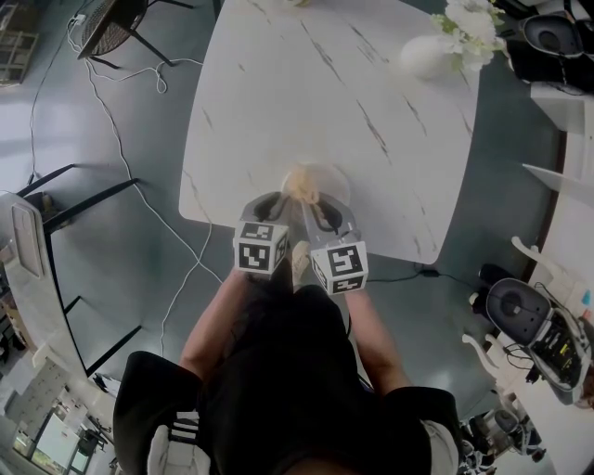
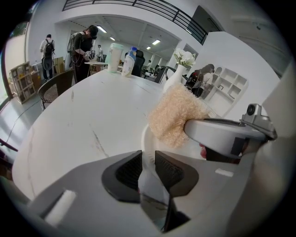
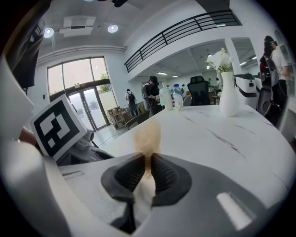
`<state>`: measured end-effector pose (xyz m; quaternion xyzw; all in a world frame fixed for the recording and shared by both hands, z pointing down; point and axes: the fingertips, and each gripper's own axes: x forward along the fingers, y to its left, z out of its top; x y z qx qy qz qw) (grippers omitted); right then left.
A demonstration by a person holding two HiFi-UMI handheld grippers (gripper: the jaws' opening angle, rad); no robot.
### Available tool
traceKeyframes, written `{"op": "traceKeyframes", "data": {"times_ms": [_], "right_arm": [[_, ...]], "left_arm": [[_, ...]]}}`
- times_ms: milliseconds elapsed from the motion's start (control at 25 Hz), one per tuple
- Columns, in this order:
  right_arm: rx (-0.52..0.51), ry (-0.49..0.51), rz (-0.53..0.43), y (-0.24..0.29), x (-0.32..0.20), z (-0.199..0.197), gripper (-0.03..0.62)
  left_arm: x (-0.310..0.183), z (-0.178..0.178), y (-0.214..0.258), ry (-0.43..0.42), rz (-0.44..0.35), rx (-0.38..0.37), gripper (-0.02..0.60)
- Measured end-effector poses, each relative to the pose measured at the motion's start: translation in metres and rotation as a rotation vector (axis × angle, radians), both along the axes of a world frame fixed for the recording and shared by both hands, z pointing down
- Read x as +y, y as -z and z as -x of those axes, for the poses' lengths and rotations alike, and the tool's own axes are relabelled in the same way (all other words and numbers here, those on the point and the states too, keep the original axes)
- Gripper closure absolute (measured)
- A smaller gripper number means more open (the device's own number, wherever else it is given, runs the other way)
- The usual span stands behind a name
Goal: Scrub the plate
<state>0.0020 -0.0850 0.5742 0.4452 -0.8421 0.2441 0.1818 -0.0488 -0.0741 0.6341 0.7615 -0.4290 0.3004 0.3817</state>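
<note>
A pale plate [image 1: 336,182] lies near the front edge of the white marble table [image 1: 278,93]. My left gripper [image 1: 271,206] is shut on the plate's near rim [image 2: 145,141], which shows as a thin white edge between its pads. My right gripper [image 1: 323,215] is shut on a beige fuzzy scrub pad [image 1: 302,184] that rests over the plate. In the left gripper view the pad [image 2: 178,115] sits just beyond my left gripper [image 2: 148,163]. In the right gripper view the pad [image 3: 148,134] sticks up from my right gripper [image 3: 147,167].
A white vase with white flowers [image 1: 429,54] stands at the table's far right. A cup [image 2: 114,58] and a bottle [image 2: 128,62] stand at the far end. A chair [image 1: 111,23] and cables lie on the floor to the left. People stand in the background.
</note>
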Motion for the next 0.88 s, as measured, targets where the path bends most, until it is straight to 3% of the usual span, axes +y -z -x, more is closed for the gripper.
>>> {"op": "traceKeyframes", "data": {"times_ms": [880], "right_arm": [[0.07,-0.119,0.026,-0.015,0.002,-0.052,0.551]], "left_arm": [[-0.002,0.003,0.003,0.007,0.008,0.003,0.5]]}}
